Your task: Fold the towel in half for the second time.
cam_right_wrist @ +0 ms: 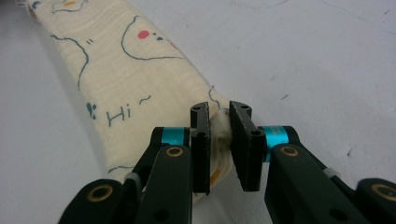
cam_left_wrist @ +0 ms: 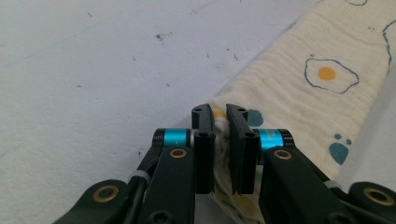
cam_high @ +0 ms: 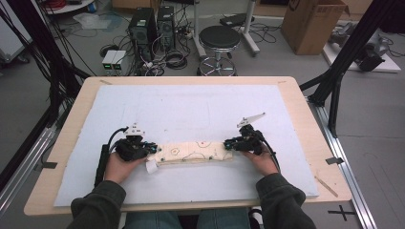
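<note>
Cream muslin cloth [cam_high: 193,153], folded into a strip low-centre on the white mat [cam_high: 191,109], is soft, light and floppy; left gripper [cam_high: 143,151] and right gripper [cam_high: 231,143] each pinch an end.

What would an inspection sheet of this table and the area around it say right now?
Surface: wooden table under a white mat with faint marks.
Job's things: folded printed cloth, a long strip on the mat.
Clutter: nothing seen.
Grippers: left gripper and right gripper each shut on a cloth end.
Cables: one trails from each gripper; tangle on the floor.
Surroundings: stool, computer towers, cardboard box.
</note>
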`<state>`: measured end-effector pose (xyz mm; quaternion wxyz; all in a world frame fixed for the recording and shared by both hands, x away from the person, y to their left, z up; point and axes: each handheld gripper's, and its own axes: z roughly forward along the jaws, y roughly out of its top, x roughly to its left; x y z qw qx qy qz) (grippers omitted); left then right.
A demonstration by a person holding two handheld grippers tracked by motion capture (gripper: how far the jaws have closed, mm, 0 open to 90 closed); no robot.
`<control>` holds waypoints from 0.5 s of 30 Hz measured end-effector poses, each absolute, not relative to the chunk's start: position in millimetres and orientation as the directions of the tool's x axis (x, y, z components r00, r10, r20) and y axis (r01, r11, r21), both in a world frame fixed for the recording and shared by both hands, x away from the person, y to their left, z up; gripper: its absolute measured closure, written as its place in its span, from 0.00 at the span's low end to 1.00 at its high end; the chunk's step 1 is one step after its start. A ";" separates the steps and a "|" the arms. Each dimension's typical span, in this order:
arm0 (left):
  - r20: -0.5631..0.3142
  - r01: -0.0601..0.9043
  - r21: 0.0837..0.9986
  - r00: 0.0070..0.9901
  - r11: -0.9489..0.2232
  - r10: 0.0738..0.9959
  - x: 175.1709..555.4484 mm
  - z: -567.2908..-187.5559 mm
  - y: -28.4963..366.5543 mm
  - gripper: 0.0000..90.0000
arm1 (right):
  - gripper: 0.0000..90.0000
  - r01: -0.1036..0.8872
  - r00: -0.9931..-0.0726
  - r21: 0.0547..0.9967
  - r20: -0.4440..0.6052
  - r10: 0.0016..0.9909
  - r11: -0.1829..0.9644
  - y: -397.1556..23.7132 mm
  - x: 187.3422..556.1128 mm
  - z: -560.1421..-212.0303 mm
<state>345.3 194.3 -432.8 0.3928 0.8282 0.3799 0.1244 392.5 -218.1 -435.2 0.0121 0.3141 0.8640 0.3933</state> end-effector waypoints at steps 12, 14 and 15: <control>-0.090 0.517 0.774 0.662 -0.366 0.744 348.3 -423.4 195.6 0.91 | 0.88 0.506 -0.814 0.710 0.205 0.544 0.489 -221.4 394.3 -421.2; -0.088 0.515 0.777 0.659 -0.363 0.747 349.2 -423.0 196.5 0.91 | 0.88 0.507 -0.813 0.711 0.205 0.546 0.488 -221.7 395.1 -419.1; -0.089 0.513 0.783 0.653 -0.353 0.752 349.7 -422.7 196.9 0.91 | 0.88 0.500 -0.814 0.715 0.195 0.548 0.488 -221.6 395.9 -418.4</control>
